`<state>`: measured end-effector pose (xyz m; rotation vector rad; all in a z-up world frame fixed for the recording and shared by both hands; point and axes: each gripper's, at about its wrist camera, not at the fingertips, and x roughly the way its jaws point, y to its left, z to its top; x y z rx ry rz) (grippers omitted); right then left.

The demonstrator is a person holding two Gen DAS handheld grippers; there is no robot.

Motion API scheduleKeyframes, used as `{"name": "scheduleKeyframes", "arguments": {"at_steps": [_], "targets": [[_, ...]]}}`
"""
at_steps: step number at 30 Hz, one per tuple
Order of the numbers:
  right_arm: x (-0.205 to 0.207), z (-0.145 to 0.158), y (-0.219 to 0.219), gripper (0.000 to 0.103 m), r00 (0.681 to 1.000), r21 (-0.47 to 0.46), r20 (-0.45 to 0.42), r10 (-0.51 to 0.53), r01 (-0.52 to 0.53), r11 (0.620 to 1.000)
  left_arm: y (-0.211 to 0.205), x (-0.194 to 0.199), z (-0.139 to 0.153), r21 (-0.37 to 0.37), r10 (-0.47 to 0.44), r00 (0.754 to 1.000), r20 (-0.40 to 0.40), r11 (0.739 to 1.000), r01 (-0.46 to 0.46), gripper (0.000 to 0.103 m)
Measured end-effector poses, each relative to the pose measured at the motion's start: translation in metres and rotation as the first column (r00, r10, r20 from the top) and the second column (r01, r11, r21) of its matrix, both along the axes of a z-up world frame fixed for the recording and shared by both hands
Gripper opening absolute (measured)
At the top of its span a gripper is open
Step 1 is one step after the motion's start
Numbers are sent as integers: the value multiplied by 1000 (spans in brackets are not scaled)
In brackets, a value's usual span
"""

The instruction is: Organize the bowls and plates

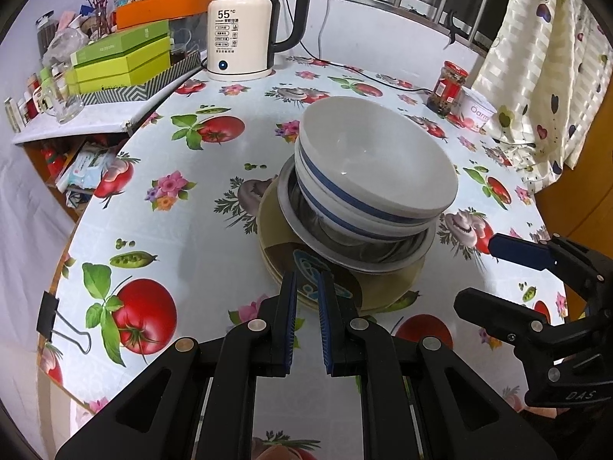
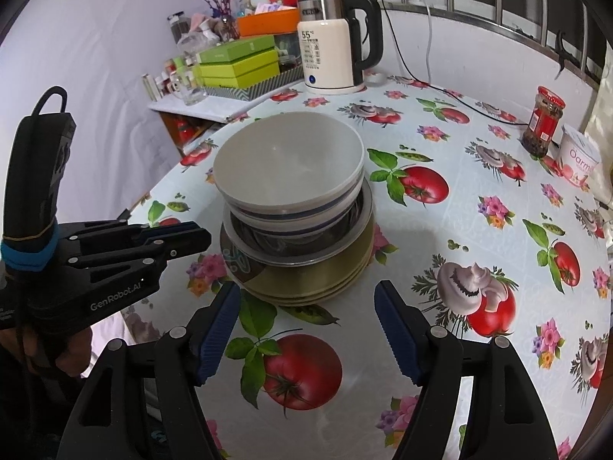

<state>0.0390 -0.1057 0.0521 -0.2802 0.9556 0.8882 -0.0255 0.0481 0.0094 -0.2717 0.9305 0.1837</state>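
Note:
A stack stands mid-table: olive plates at the bottom, a steel bowl on them, and two white bowls with a blue stripe nested on top, tilted. My left gripper is nearly shut with a narrow gap, empty, its tips at the near rim of the plates. My right gripper is open and empty, just in front of the plate stack. The right gripper also shows in the left wrist view, the left gripper in the right wrist view.
A kettle with its cord stands at the table's back. A red-lidded jar and a yogurt cup sit at the right. Green boxes on a side shelf. A binder clip grips the table edge.

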Motion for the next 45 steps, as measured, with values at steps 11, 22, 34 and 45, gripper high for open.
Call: {"name": "scheduleKeyframes", "arguments": {"at_steps": [11, 22, 34, 45], "targets": [[1, -4, 1, 73, 1000, -3, -11, -2, 2, 1000, 0, 1, -4, -10, -3, 1000, -12, 1000, 3, 11], [2, -7, 0, 74, 1000, -12, -10, -5, 5, 1000, -1, 1, -6, -16, -10, 1000, -14, 1000, 9, 11], [2, -9, -2, 75, 1000, -21, -9, -5, 5, 1000, -4, 2, -5, -18, -20, 1000, -19, 1000, 20, 11], [2, -9, -2, 75, 1000, -22, -10, -6, 6, 1000, -6, 4, -6, -13, -26, 999, -28, 1000, 26, 11]]}}
